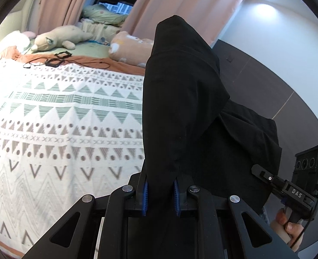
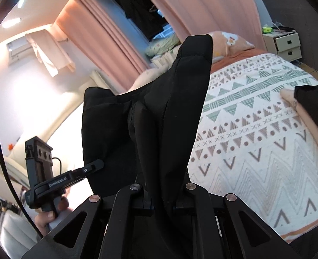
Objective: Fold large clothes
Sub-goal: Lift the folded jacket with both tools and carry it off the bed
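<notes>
A black garment (image 1: 185,99) hangs in the air above the bed, held up by both grippers. My left gripper (image 1: 160,196) is shut on the garment's edge, with cloth between its blue pads. My right gripper (image 2: 163,202) is shut on another part of the same black garment (image 2: 159,116), which drapes over its fingers and hides them. The right gripper also shows in the left wrist view (image 1: 267,177), at the garment's lower right. The left gripper shows in the right wrist view (image 2: 94,165), at the garment's lower left.
A bed with a white patterned blanket (image 1: 61,118) lies below and beside the garment. Plush toys (image 1: 59,37) and a pillow (image 1: 128,49) lie at its head, with black frames and a cable (image 1: 59,59). Pink curtains (image 2: 107,34) hang behind. A white nightstand (image 2: 284,45) stands far right.
</notes>
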